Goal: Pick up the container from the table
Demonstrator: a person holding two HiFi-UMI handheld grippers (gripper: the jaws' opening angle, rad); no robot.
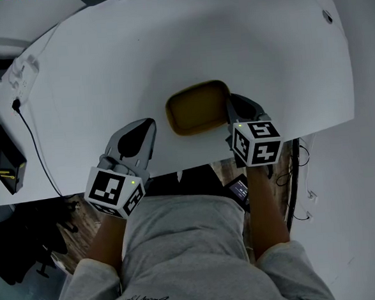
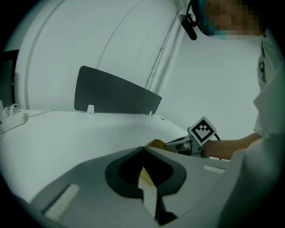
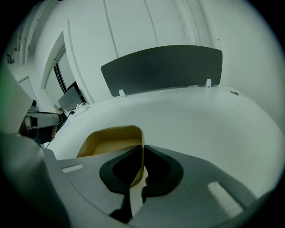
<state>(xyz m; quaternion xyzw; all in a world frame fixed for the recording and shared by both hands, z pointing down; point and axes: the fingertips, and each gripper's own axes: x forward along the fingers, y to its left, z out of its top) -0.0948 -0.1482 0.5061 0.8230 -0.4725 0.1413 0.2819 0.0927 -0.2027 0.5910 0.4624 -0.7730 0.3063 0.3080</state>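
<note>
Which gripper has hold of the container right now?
The right gripper: its jaws are shut on the container's right wall. The left gripper is shut on nothing, apart from the container, to its left.

Thin-walled container (image 1: pixel 197 107) of smooth, matt mustard plastic. Table (image 1: pixel 167 45) top is smooth, white and matt, with a faint sheen. Left gripper (image 1: pixel 148 123) and right gripper (image 1: pixel 233 102) have matt grey plastic shells, darker on their inner faces. Sweatshirt (image 1: pixel 181 243) is soft grey cloth. Floor (image 1: pixel 83 214) looks like wood.
</note>
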